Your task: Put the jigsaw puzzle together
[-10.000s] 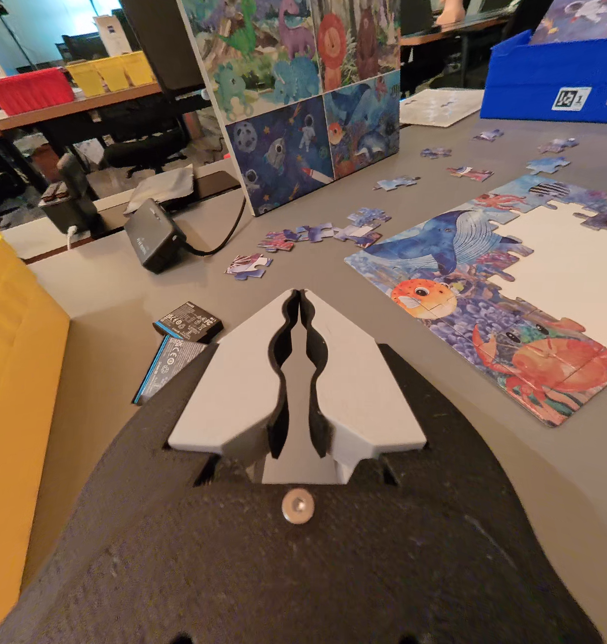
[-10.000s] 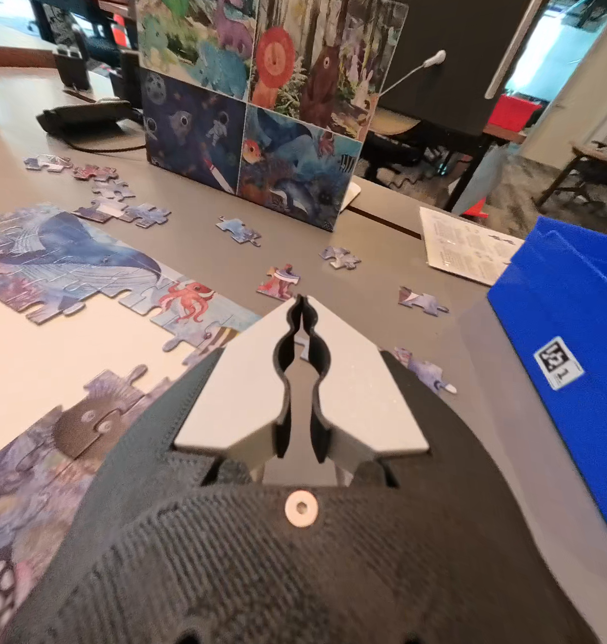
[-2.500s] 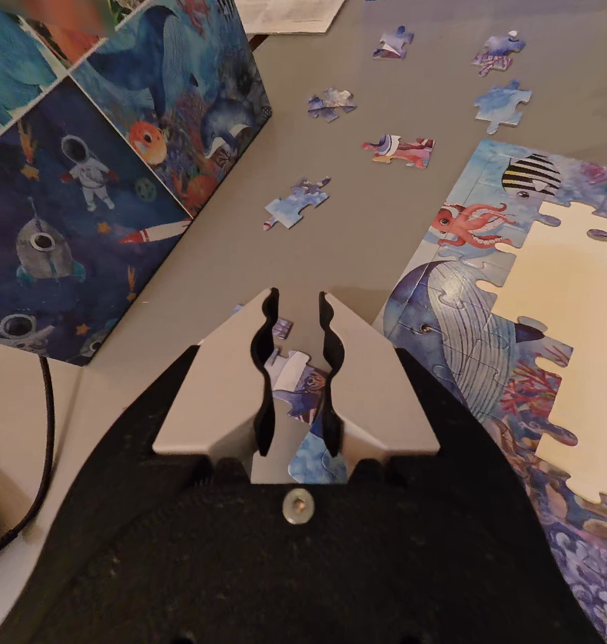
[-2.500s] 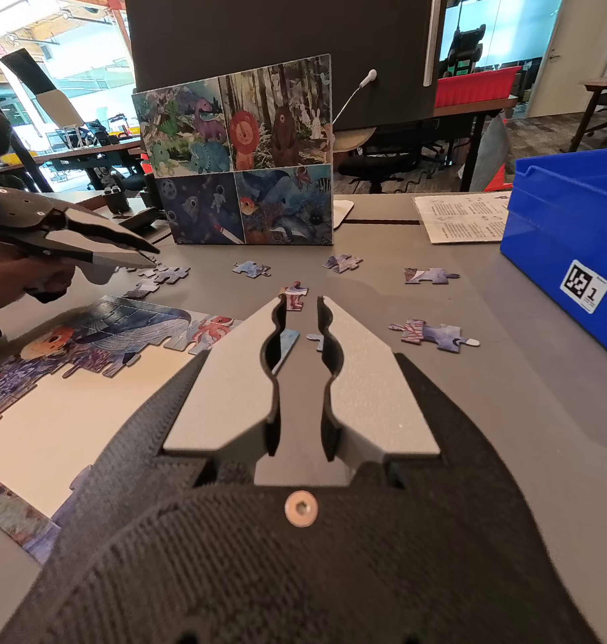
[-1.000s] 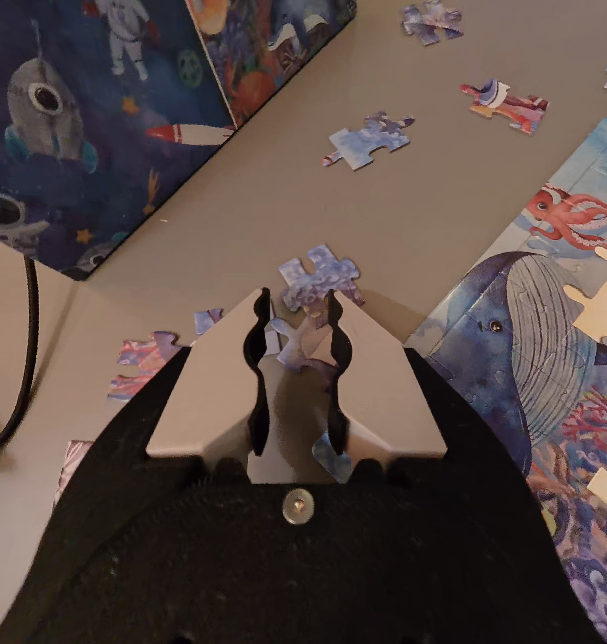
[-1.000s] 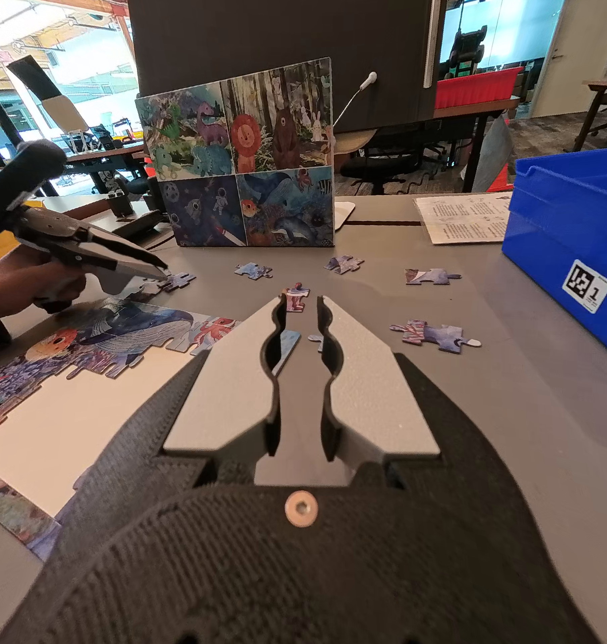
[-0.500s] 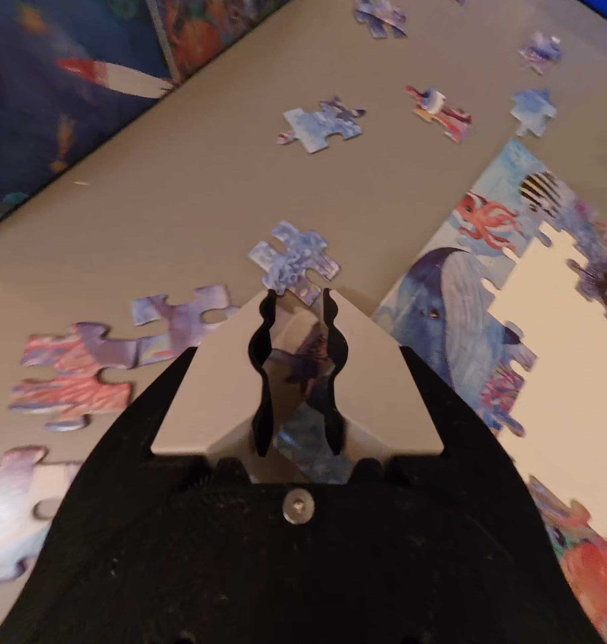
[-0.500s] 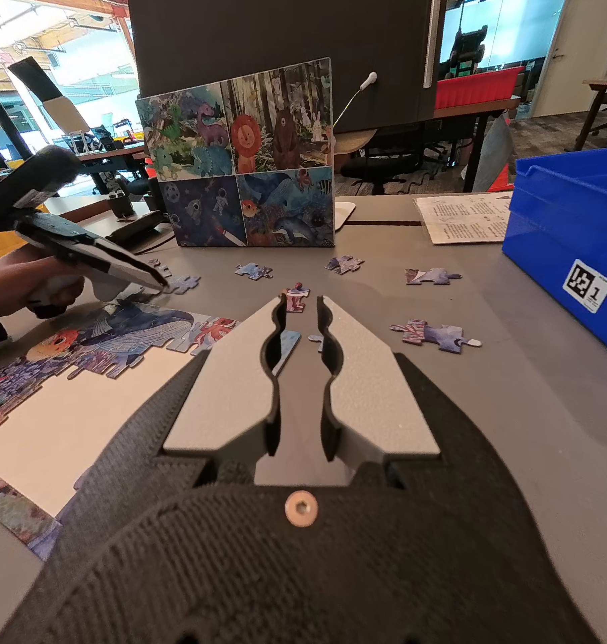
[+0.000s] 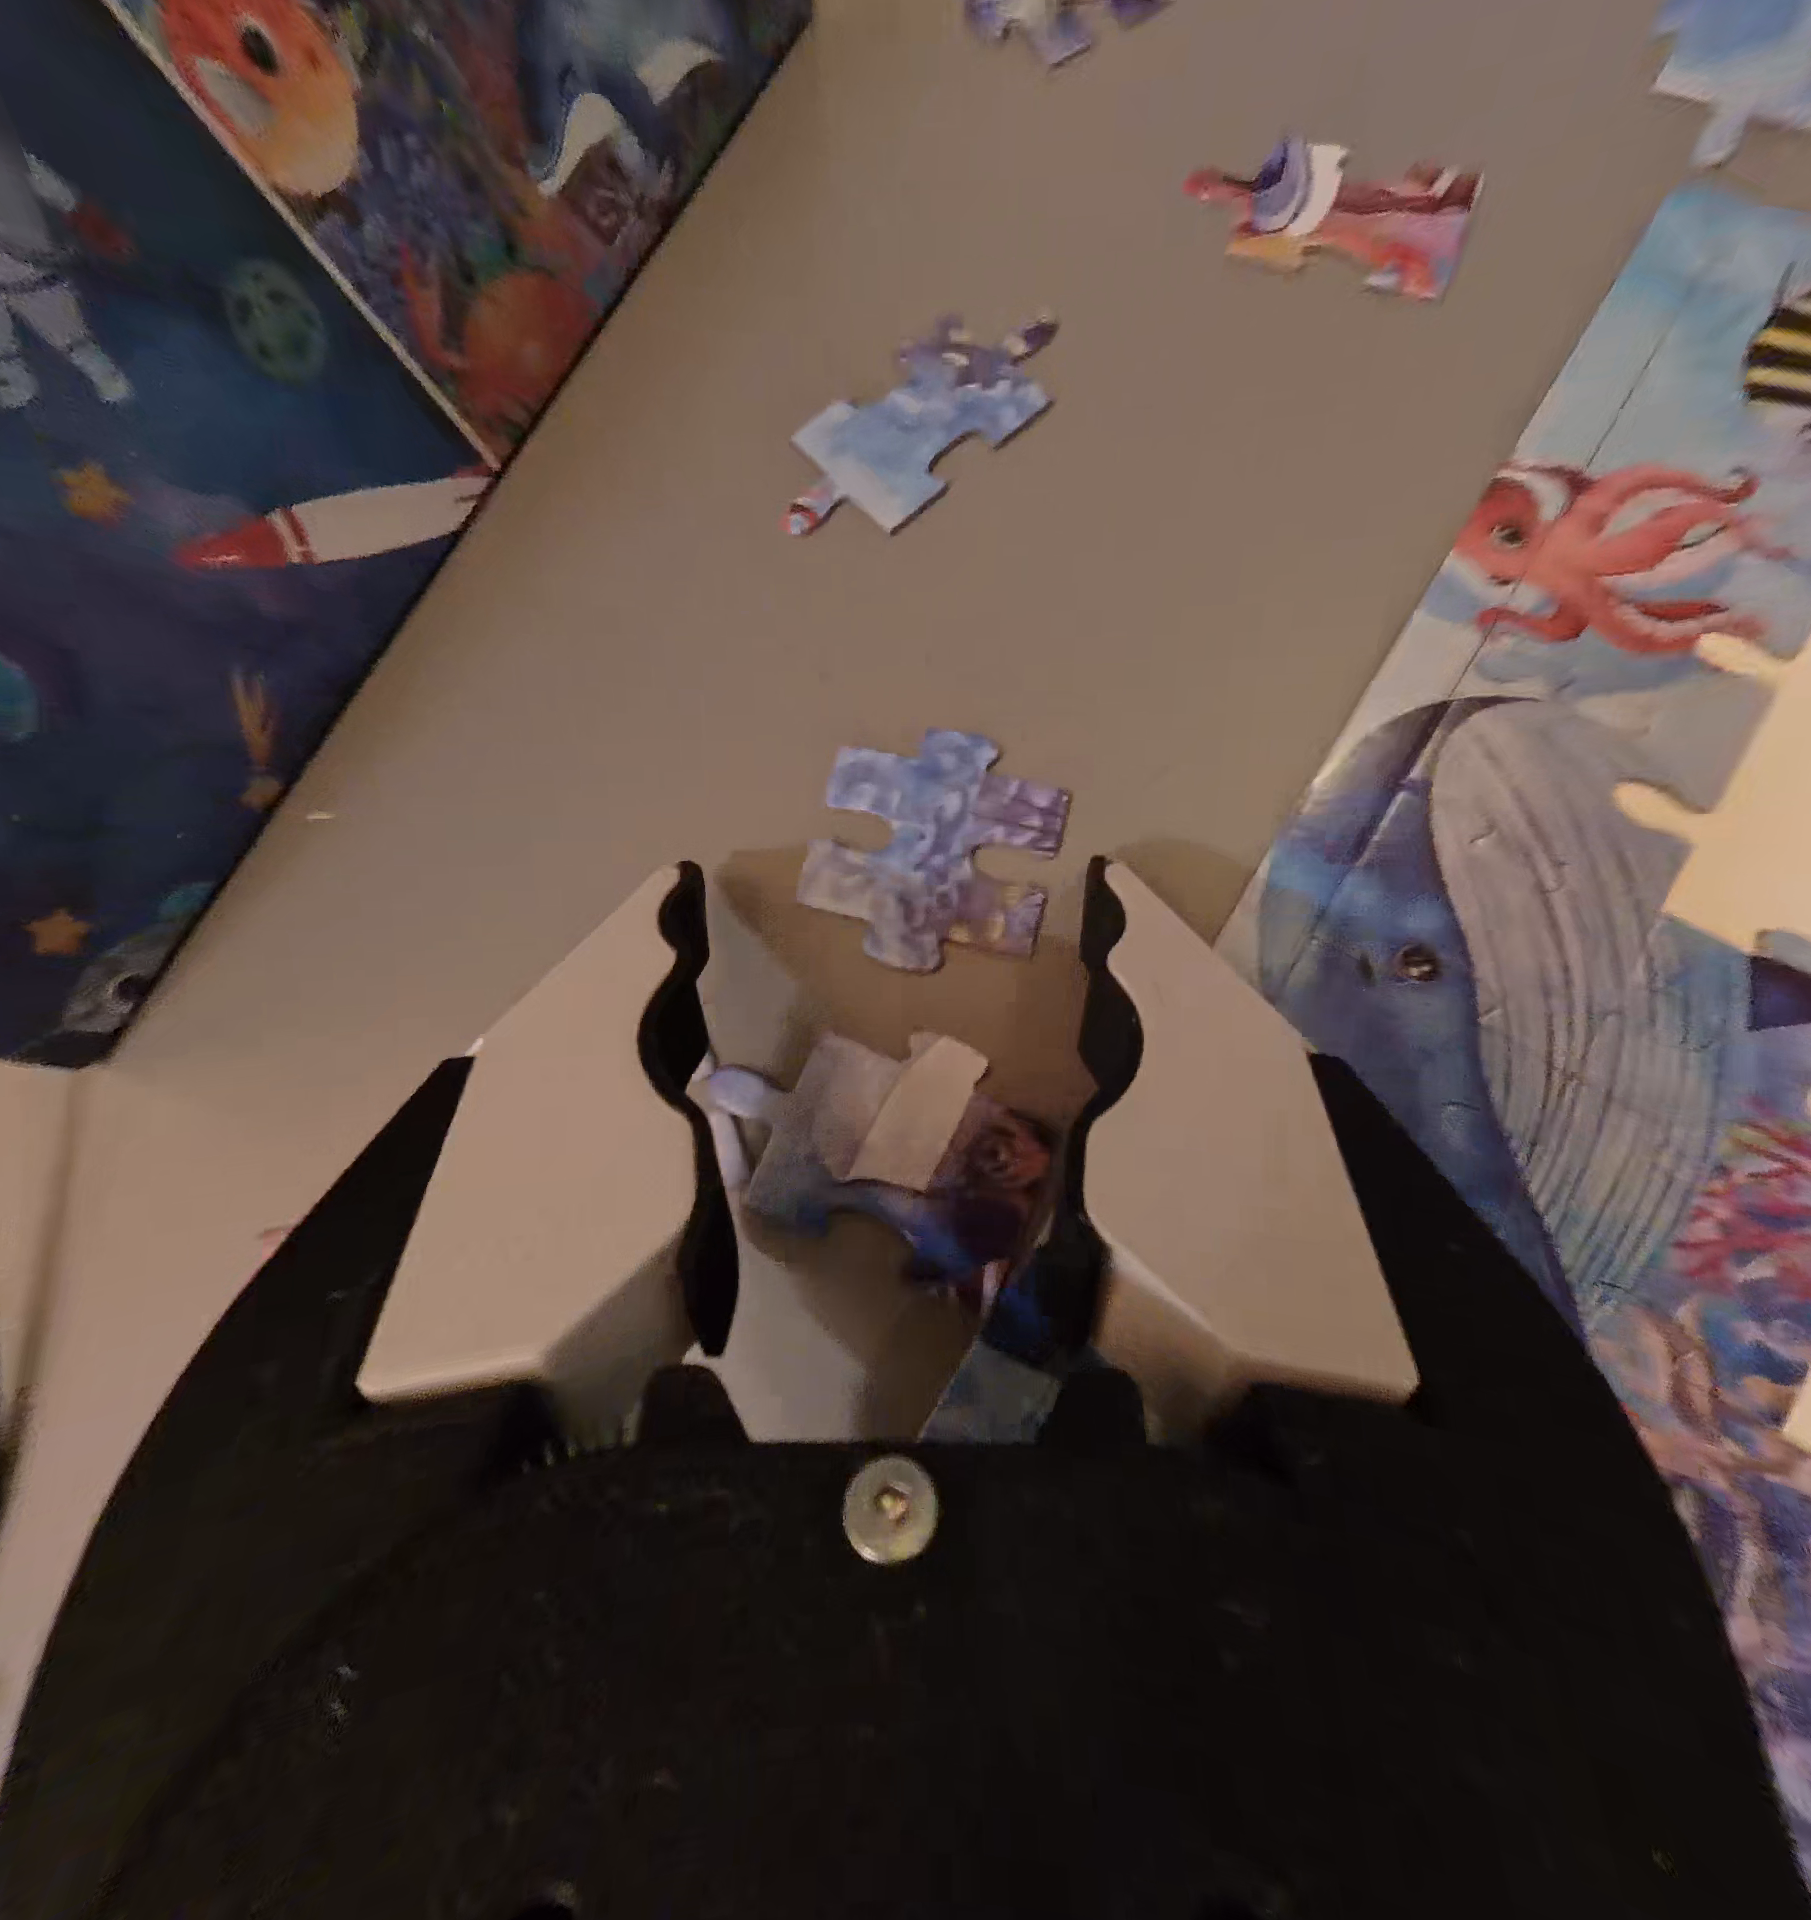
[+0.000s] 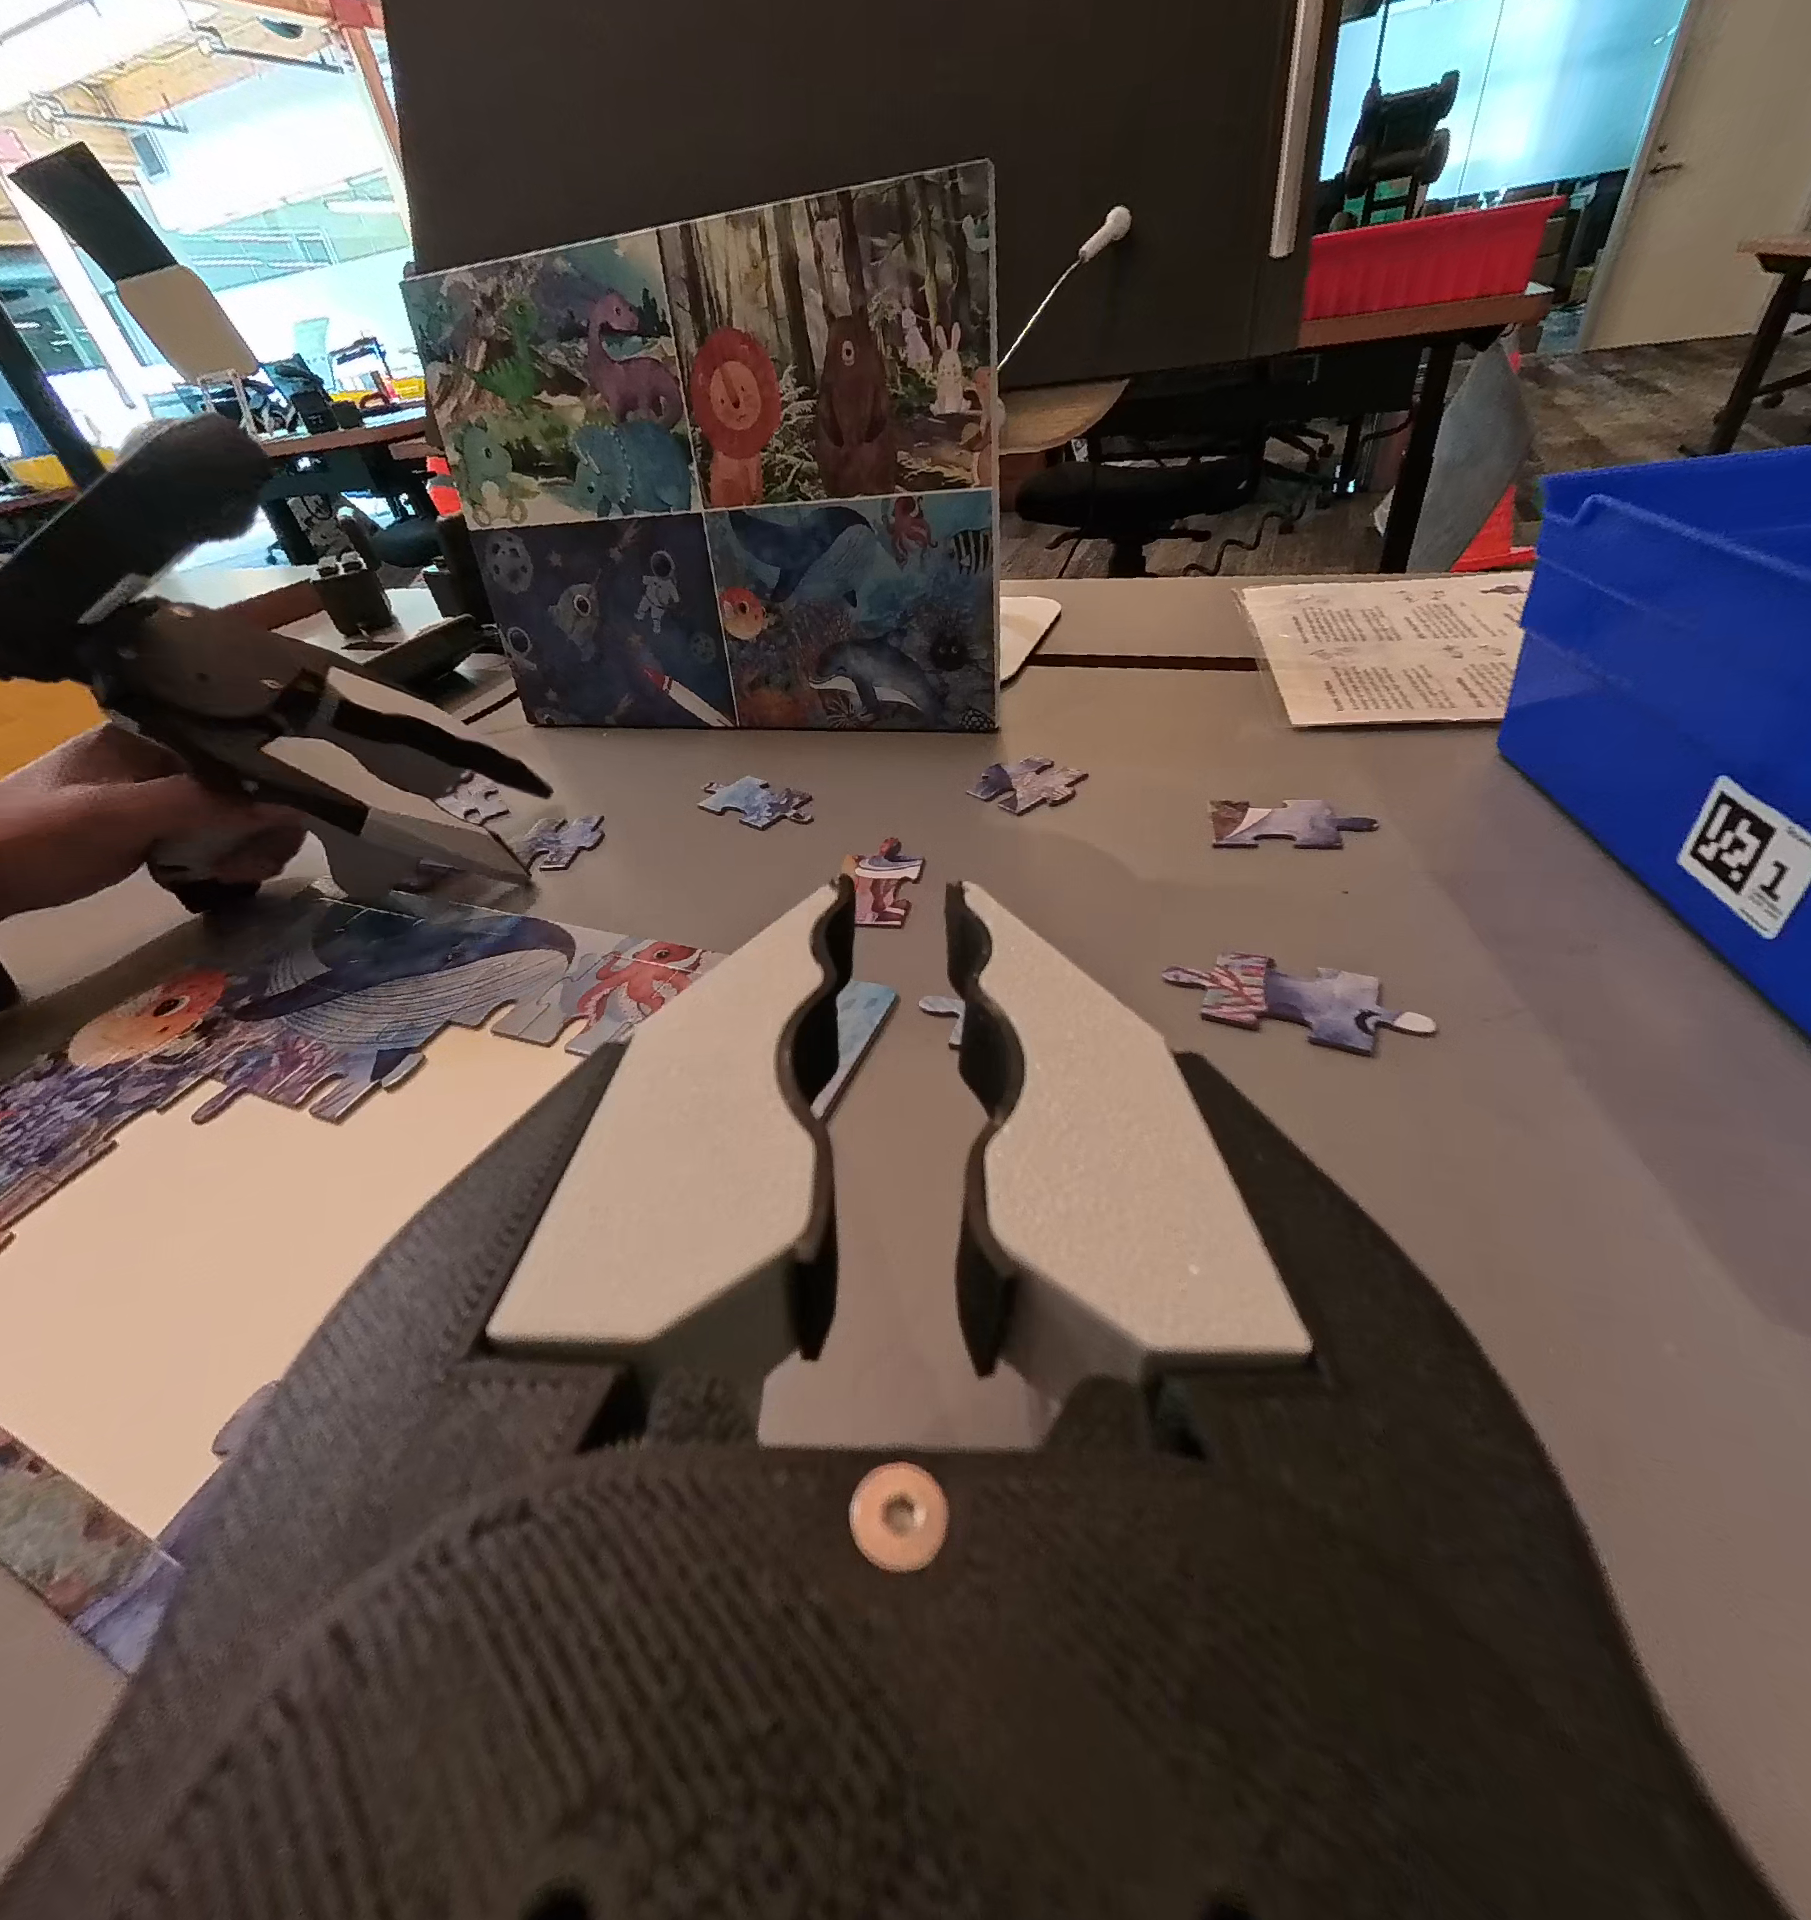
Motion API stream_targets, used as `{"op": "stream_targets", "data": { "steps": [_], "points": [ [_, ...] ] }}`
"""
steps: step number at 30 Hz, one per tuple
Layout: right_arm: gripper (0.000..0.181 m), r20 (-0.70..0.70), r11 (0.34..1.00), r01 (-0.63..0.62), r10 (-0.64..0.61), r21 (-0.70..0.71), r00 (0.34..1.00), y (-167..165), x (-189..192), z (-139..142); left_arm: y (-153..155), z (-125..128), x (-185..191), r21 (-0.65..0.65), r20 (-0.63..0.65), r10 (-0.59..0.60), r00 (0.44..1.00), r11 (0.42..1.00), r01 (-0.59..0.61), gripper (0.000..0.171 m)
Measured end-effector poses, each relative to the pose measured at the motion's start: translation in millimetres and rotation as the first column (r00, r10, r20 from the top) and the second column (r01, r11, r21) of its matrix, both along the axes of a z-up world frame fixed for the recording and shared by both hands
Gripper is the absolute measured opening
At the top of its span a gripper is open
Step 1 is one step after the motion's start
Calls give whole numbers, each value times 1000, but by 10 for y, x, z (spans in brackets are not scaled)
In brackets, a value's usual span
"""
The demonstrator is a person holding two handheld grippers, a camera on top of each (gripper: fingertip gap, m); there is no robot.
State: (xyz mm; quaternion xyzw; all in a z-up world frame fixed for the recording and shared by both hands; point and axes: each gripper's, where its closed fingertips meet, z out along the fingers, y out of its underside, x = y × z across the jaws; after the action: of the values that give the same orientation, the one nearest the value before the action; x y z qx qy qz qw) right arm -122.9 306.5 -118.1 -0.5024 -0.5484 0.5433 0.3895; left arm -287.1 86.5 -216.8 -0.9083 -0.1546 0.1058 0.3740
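The part-built sea puzzle (image 9: 1503,935) with a whale lies on a white board (image 10: 205,1247). My left gripper (image 9: 890,873) is open wide, low over the table by the puzzle's left edge. A dark blue piece with a white patch (image 9: 901,1153) lies between its fingers, close to the right one. A blue-purple piece (image 9: 937,847) lies just past the tips. The left gripper also shows in the right wrist view (image 10: 506,831), held by a hand. My right gripper (image 10: 898,894) is a little open and empty, above the table beyond the puzzle's far right corner.
The puzzle box (image 10: 735,499) stands upright at the back. Loose pieces lie scattered on the grey table (image 10: 1296,1003) (image 10: 1285,823) (image 9: 922,426) (image 9: 1337,218). A blue bin (image 10: 1711,727) stands at the right, with a printed sheet (image 10: 1400,644) behind it. The left gripper's tips are roughly 30 centimeters from the right gripper's.
My left gripper's jaws have spread wider than half a second ago, and it has swung back toward the box. The right gripper has not moved.
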Motion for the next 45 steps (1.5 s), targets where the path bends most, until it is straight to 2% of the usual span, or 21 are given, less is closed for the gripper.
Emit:
{"op": "stream_targets", "data": {
  "steps": [1,2,4,6,13,15,16,19,22,24,25,30,32,34,36,38,39,45],
  "points": [
    [16,0,1000,1,-1,0,1000,1,0,0,24,-16,39,3,37,-21,999,1000,21,69],
    [16,1,1000,1,-1,-1,1000,2,-1,-1,44,-27,96,11,75,-49,996,999,48,58],
    [16,4,1000,-2,2,-5,1000,3,-4,-5,43,-23,120,14,77,-66,995,998,65,55],
    [16,6,1000,-4,4,-7,1000,3,-4,-7,38,-15,157,12,65,-91,994,996,90,33],
    [16,1,1000,-2,2,-5,1000,5,0,0,34,0,203,9,33,-114,993,994,113,31],
    [16,0,1000,-2,2,-6,1000,6,1,2,39,44,215,21,12,-121,993,993,120,10],
    [16,-1,1000,-2,2,-7,1000,8,2,2,44,70,227,30,6,-127,992,992,126,11],
    [16,0,1000,-2,2,-8,1000,8,2,2,64,106,283,46,33,-149,988,988,147,34],
    [16,2,1000,-3,3,-8,1000,7,-1,0,94,149,124,57,-25,-129,991,990,130,57],
    [16,5,1000,-5,5,-4,1000,2,-3,-5,119,111,61,18,-16,-177,984,984,178,72],
    [16,5,1000,-5,5,-2,1000,-1,-3,-6,119,78,53,-19,1,-221,975,975,221,73],
    [16,14,1000,0,0,7,1000,-3,-13,-20,111,58,49,-140,57,-419,906,895,423,74],
    [16,20,1000,-4,4,7,1000,-7,-17,-29,70,-2,24,-202,83,-456,886,863,463,74],
    [16,18,1000,-4,4,9,1000,-10,-16,-26,55,-35,49,-206,135,-479,867,843,497,70],
    [16,14,1000,-3,2,11,1000,-10,-13,-22,70,-39,55,-181,155,-479,864,846,501,65],
    [16,14,1000,-4,3,11,1000,-11,-12,-21,83,-30,73,-160,144,-481,865,851,500,49],
    [16,13,1000,-4,4,11,1000,-12,-12,-20,87,-29,80,-154,135,-475,869,857,492,47],
    [16,9,1000,-3,3,16,1000,-23,-2,-16,65,-18,150,-125,95,-449,888,880,458,45]
  ]
}}
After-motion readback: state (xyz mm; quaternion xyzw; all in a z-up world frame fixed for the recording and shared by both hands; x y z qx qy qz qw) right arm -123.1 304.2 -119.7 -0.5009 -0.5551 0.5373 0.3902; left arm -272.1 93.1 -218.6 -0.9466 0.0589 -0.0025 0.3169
